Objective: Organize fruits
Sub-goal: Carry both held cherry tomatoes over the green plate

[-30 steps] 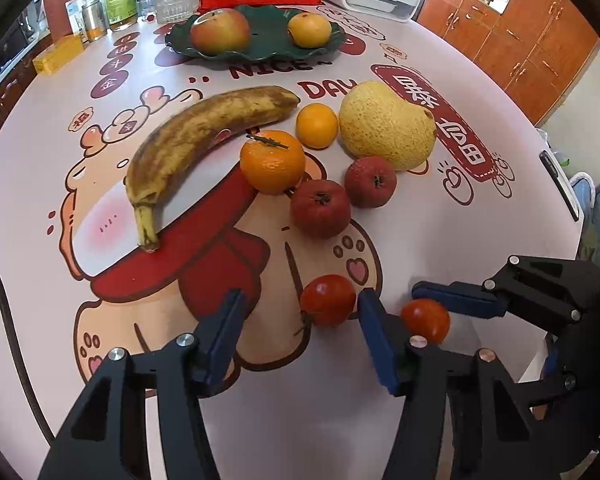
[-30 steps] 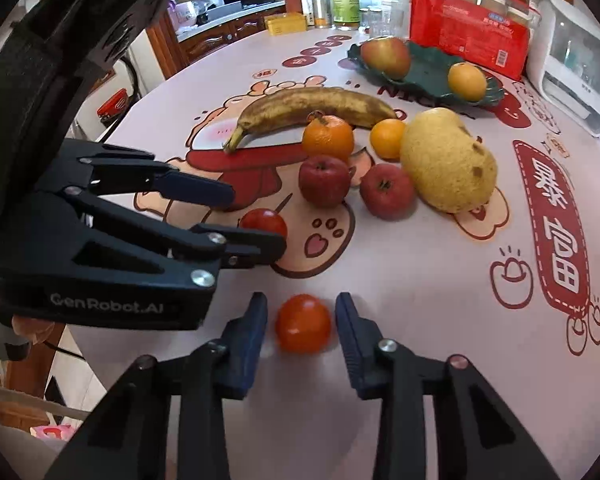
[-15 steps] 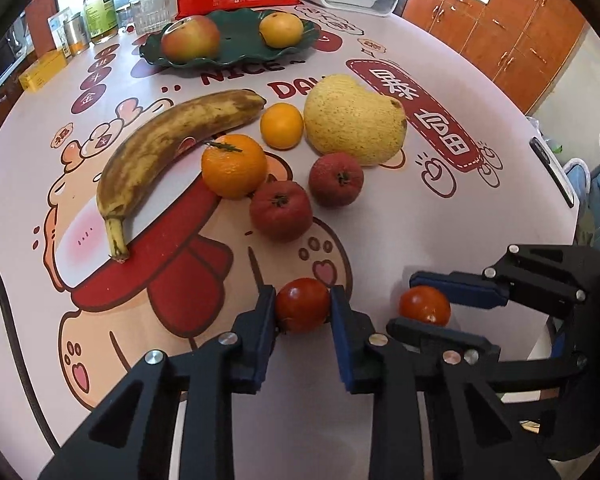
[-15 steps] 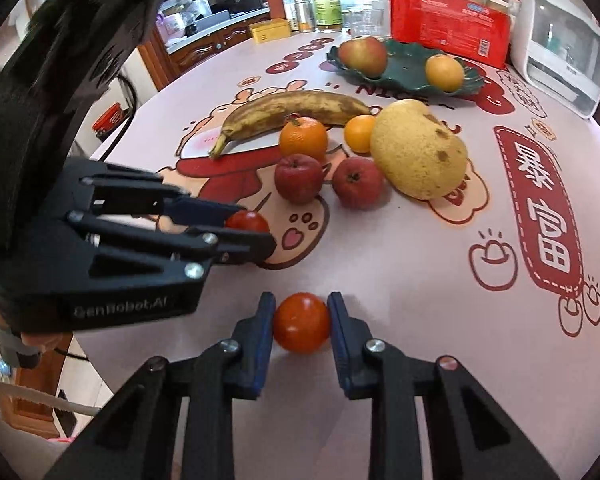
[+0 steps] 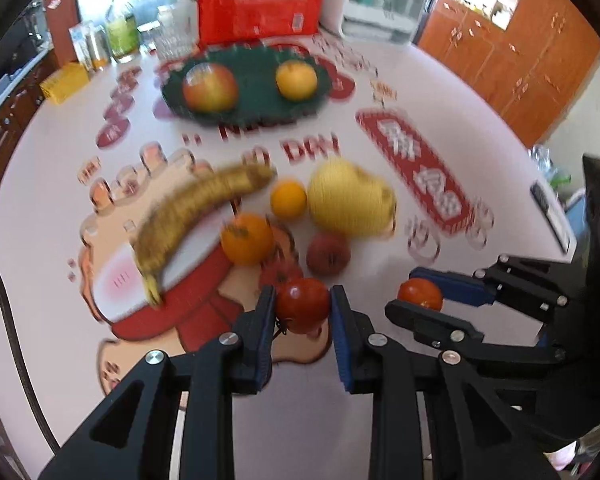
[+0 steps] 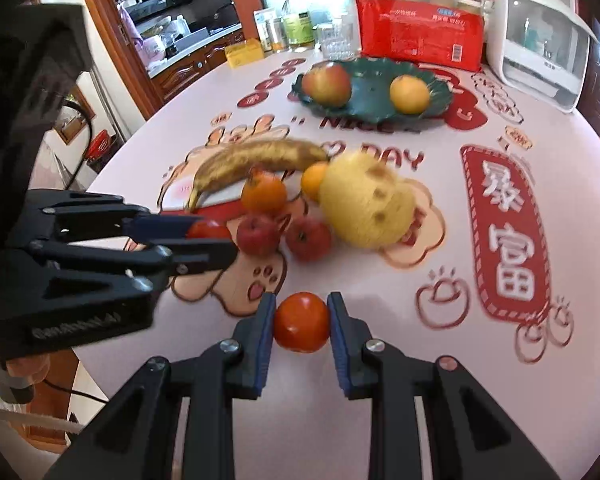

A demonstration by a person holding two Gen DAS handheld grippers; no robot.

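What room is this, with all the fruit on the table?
Probably a home kitchen: orange-brown wooden cabinets, a white countertop appliance, and bottles and jars behind the cartoon-printed table.

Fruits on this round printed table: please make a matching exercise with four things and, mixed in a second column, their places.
1. red tomato
2. orange-red tomato
3. red-yellow apple
4. long brown-spotted banana

a. on the dark green leaf-shaped plate
b. gripped by the left gripper
c. lying on the tablecloth, ungripped
d. gripped by the right gripper

Pairs: 1-b, 2-d, 3-a, 4-c
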